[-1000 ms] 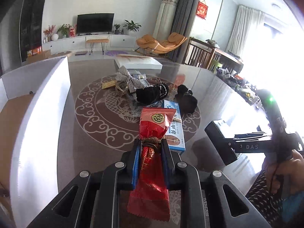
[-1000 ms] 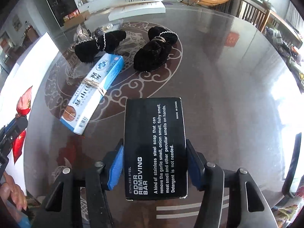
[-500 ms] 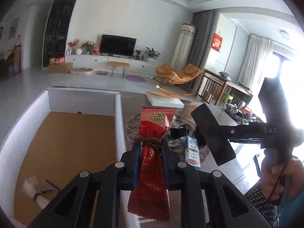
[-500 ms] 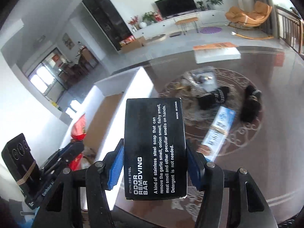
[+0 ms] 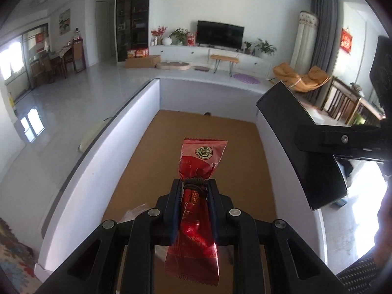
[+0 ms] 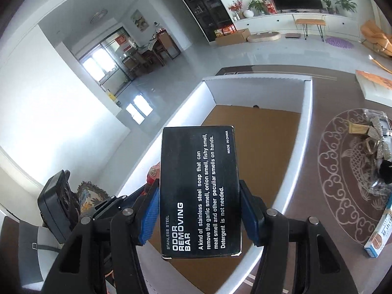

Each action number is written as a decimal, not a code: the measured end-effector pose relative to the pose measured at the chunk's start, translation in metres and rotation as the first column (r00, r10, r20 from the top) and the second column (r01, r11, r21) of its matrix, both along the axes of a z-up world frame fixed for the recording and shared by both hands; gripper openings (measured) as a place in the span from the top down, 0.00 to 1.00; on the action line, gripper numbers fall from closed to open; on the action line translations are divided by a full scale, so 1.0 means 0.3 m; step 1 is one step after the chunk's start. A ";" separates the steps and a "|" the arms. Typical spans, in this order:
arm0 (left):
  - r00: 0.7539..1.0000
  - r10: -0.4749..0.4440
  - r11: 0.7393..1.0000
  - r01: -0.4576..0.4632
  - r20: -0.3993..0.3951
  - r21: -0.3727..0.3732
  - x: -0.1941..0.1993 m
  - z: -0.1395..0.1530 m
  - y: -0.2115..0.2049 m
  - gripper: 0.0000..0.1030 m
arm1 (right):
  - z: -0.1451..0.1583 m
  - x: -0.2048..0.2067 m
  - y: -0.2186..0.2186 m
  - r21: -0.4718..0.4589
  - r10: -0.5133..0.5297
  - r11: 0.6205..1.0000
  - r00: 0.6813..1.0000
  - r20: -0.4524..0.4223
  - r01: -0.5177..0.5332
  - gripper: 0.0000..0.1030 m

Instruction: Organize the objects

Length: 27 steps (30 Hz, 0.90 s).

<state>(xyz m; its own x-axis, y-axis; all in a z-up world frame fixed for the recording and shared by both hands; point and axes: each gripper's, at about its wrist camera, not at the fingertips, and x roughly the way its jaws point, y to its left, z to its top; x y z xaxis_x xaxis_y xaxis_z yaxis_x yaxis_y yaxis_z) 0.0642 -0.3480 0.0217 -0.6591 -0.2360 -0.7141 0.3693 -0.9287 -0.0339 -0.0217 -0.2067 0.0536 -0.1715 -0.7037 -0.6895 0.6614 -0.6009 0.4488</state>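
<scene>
red packet [image 5: 196, 169], black box [image 6: 199, 191] now above bin [image 5: 137, 132]

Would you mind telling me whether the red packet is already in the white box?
Not yet: the left claw holds the red packet above the white box.

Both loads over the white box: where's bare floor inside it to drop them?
Most of the box floor is bare brown cardboard, from the far wall down the middle and right side. Only crowding: a pale wrapped item at the near left, partly hidden behind the left hand-held gripper with the red packet.
</scene>
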 end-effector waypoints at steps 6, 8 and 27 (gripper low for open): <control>0.990 0.132 0.991 -0.132 0.039 -0.004 -0.018 -0.030 -0.051 0.13 | -0.090 0.002 -0.053 0.077 0.000 0.997 1.000 0.013 -0.001 0.26; 0.991 0.136 0.991 -0.135 0.020 -0.006 -0.013 -0.016 -0.054 0.10 | -0.074 0.007 -0.010 0.078 -0.022 0.997 0.999 -0.033 0.024 0.19; 0.903 -0.409 0.904 0.421 -0.130 0.080 -0.127 0.154 0.717 0.03 | -0.347 -0.123 1.210 0.287 -0.664 0.620 0.683 -0.305 0.730 0.07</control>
